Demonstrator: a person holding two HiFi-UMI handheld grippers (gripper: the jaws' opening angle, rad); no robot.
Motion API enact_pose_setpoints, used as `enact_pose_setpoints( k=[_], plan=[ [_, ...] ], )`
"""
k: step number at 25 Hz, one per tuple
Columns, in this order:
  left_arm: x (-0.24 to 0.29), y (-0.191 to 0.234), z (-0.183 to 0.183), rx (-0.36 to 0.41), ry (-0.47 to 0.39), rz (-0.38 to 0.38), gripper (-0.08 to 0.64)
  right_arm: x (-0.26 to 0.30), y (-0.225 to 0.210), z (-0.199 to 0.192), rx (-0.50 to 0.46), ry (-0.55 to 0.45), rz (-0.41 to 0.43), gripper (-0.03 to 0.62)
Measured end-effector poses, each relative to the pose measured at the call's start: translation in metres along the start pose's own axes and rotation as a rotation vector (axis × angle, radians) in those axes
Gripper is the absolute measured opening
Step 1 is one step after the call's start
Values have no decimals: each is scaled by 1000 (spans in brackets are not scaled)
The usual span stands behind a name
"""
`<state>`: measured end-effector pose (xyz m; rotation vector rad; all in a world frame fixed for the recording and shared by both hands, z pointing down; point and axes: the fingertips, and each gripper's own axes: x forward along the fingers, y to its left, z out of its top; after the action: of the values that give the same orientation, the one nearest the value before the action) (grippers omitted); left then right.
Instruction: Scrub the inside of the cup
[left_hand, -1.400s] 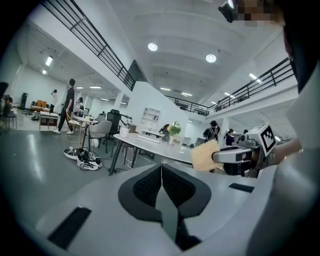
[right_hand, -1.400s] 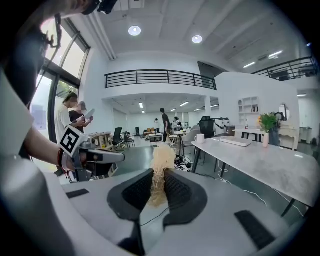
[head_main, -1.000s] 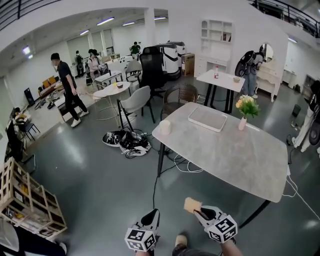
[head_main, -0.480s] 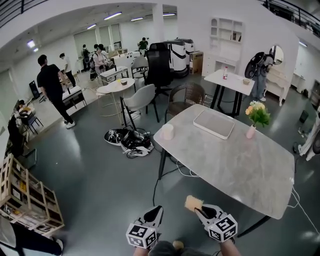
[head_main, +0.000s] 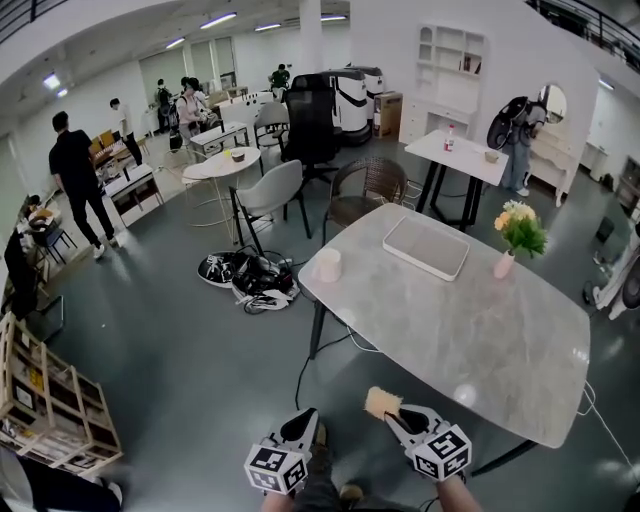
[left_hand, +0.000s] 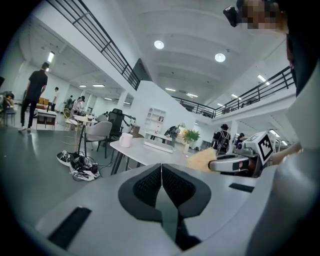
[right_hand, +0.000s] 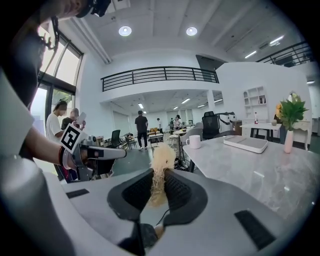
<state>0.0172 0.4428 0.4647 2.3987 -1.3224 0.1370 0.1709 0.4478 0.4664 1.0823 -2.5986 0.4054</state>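
Observation:
A white cup stands near the left corner of the grey marble table; it also shows as the cup and the cup in the two gripper views. My right gripper is shut on a tan sponge, held in the air short of the table's near edge; the sponge sticks up between the jaws. My left gripper is shut with nothing in it, low at the bottom, left of the right one.
A white tray and a pink vase with flowers sit at the table's far side. Chairs, a tangle of cables and shoes on the floor, a wooden crate and several people stand around.
The view has shifted a little nearer to the table. Both grippers keep their places at the bottom, the sponge still held. A person in black at the left has walked farther off.

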Motion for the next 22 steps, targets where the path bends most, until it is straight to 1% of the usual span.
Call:
enact_pose_setpoints(
  k=[5,9,12,16,22],
  plan=[
    [45,35,20,-2,5,-21,15,39,-38,13,41,8,-38,60],
    [82,69,42,6,14,-44,15,81,-63,35,46,2,-52,60],
    [109,93,58,19,35,-66,15,113,-80,54,70,-11,-66,60],
    [140,124,79,29,51,-99,15,152,-96,71,86,0,-78,60],
    [178,165,88,30,84,-142,15,200,-117,83,111,3,-107,60]
  ],
)
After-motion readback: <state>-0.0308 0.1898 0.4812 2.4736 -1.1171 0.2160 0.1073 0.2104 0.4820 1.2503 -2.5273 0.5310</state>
